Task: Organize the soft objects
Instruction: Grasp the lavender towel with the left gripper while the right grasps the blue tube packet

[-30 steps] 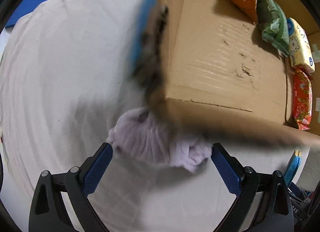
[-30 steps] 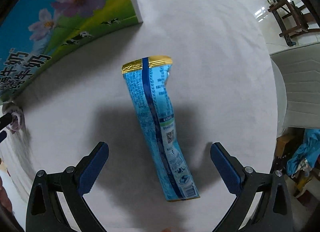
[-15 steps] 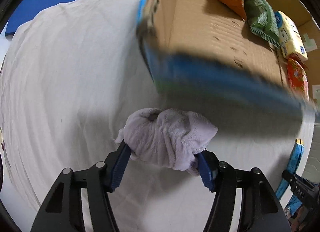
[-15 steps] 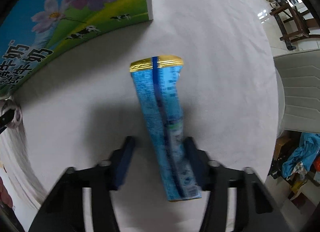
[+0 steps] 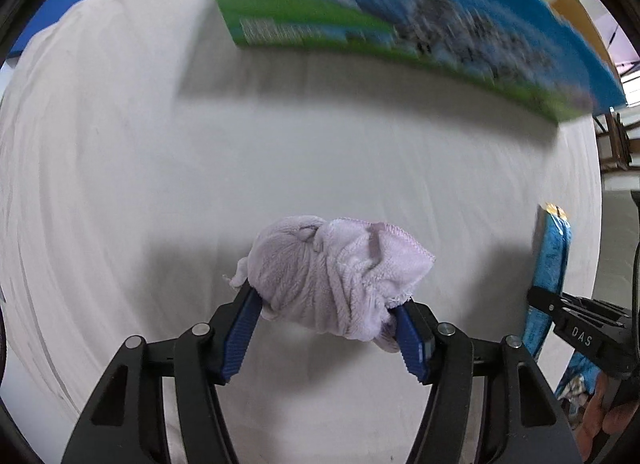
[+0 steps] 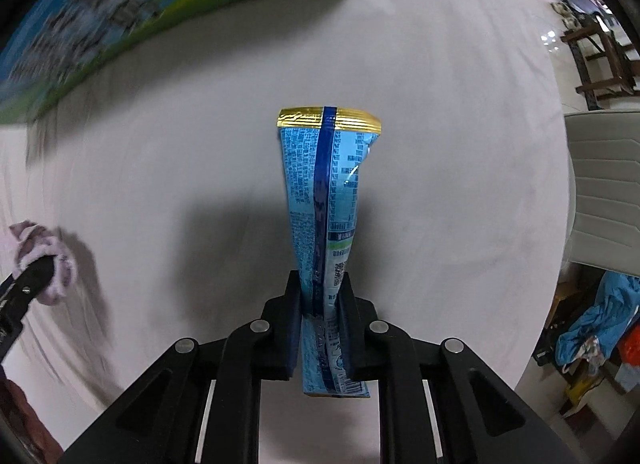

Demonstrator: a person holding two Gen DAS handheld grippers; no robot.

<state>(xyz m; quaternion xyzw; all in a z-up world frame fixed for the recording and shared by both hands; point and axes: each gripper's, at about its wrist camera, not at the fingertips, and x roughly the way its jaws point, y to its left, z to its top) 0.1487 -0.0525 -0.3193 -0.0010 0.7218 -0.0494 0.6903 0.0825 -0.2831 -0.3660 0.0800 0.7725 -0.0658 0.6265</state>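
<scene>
Plainly, "DAS" on right hand-held gripper (image 5: 541, 306), clamping blue snack packet (image 6: 325, 200)

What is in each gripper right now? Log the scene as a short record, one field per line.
left gripper: shut on the lavender towel, bunched between the blue pads
right gripper: shut on the blue snack packet, pinched near its lower end
snack packet: gold sealed end pointing away from the gripper
surface: white tablecloth under both items
printed carton: at the far side of the cloth, blurred blue and green side facing the cameras
background: chair beyond the table edge
</scene>
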